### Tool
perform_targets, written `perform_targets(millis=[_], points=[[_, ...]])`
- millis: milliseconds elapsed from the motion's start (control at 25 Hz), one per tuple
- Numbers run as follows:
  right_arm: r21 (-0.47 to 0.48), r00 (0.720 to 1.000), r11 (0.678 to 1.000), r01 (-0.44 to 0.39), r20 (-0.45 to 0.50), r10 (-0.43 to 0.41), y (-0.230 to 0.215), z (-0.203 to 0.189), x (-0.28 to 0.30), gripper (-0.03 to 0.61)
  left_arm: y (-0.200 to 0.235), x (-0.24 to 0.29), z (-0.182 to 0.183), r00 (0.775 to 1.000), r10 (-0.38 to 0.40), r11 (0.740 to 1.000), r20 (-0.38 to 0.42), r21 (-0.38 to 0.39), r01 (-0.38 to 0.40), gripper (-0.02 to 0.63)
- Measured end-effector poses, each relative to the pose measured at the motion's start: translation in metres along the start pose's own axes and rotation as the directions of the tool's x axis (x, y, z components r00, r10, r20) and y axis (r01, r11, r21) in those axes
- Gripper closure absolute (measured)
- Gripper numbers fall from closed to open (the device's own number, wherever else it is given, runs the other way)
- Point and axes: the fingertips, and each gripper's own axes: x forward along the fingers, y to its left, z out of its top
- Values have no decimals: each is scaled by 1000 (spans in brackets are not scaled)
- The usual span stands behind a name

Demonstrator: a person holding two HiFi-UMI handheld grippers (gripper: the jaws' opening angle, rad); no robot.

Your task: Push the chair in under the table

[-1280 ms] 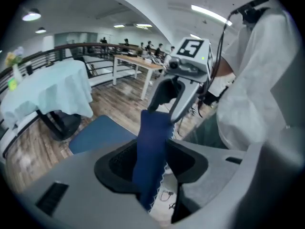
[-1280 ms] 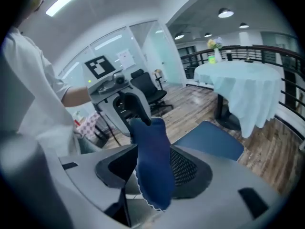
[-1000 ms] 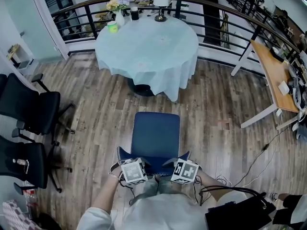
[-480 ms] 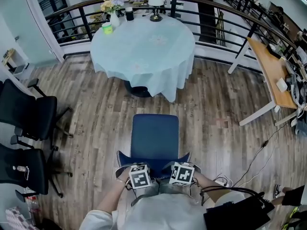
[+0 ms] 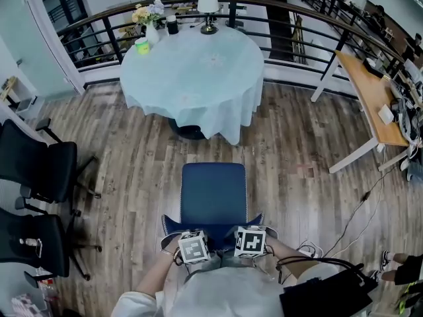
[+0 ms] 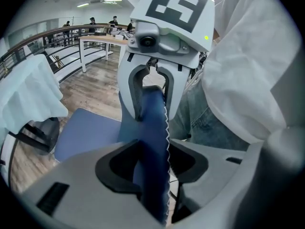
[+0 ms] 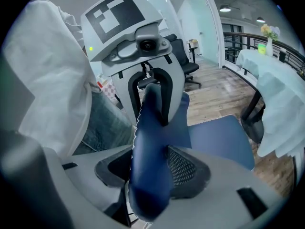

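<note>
The left claw (image 6: 153,171) is clamping the top edge of the blue backrest (image 6: 150,128), which is running between its two jaws, and those jaws have just been opening slightly with the backrest between them; the right claw (image 7: 152,171) is gripping the same edge a little further along, its meshed pad pressing against the blue padding; in the head view both claws are sitting side by side at the near end of the chair (image 5: 213,193), close to the person's body, and pointing downward; the chair is standing on the wooden floor (image 5: 291,170) with its seat facing the round tabletop (image 5: 192,71), clearly apart from it and not under it; a pale cloth is draping over the tabletop, and a lamp (image 5: 208,8), a vase of flowers (image 5: 149,18) and a green cup (image 5: 141,45) are standing along its far edge; two black office chairs (image 5: 39,170) are waiting at the left, and a wooden desk (image 5: 370,91) is running along the right.
</note>
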Motion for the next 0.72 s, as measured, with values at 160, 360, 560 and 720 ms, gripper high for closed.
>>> perform_targets(millis=[160,360,560,720], points=[[-12,1000,1000,-3,-15,3,-2,-3,0,373,0,5,0,1000,-14,1000,6,-12,15,430],[-18,999,1000,25,-39,-26,-15,-8,-9,373,14,-7,16,999,42,999,20,0,-42,430],[-29,997,998,57,-57,-59,-36,-11,-19,374,31,-6,23,997,68,998,25,-9,-67,431],[-43,996,998,55,-69,-58,-48,-8,-29,374,48,4,21,997,65,997,35,-37,-64,433]])
